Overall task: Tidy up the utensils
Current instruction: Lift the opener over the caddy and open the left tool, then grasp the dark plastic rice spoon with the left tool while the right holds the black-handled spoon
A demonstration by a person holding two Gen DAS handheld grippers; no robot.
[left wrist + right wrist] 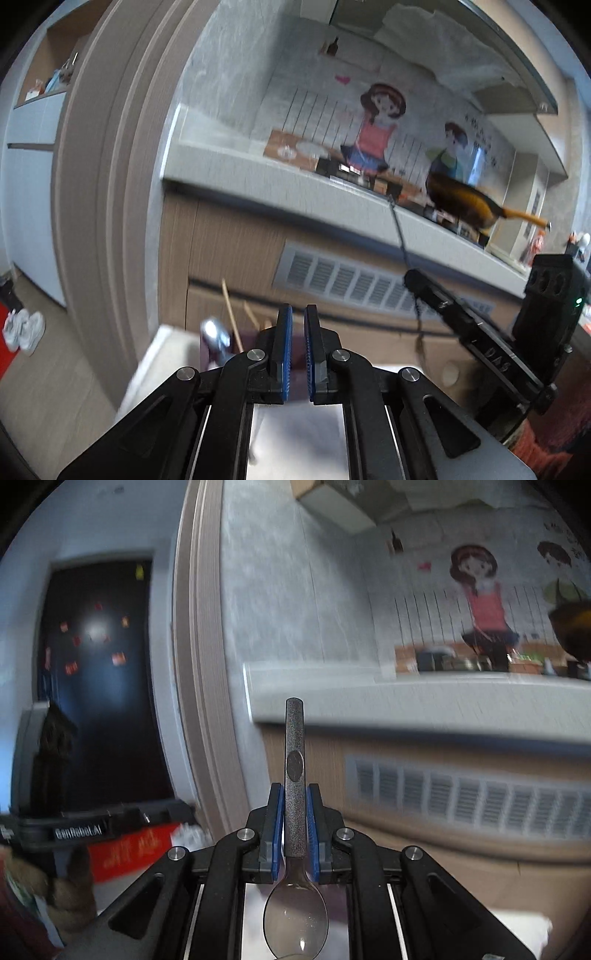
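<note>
- The right tool [294,827] is clamped on a long metal spoon with a dark speckled handle [294,775]; its blue pads [276,830] press the handle from both sides.
- The spoon's long axis runs straight along the fingers: the handle end points forward and away, while the shiny bowl sits back toward the tool's body, behind the pads.
- The left tool [298,350] holds nothing; its blue pads stand nearly together with a narrow gap between them.
- Relative to the left tool, a dark purple utensil holder [212,350] sits just ahead and slightly to its left on the pale desk [162,354], with thin wooden sticks [231,314] and a shiny metal piece [216,332] standing in it, all blurred.
- The right tool's body appears off to the left tool's right, so the spoon lies to the right of the holder, raised off the desk.
- In my judgement the right hand must carry the spoon across toward the holder and tip it to drop in; which end should enter first I cannot tell.
</note>
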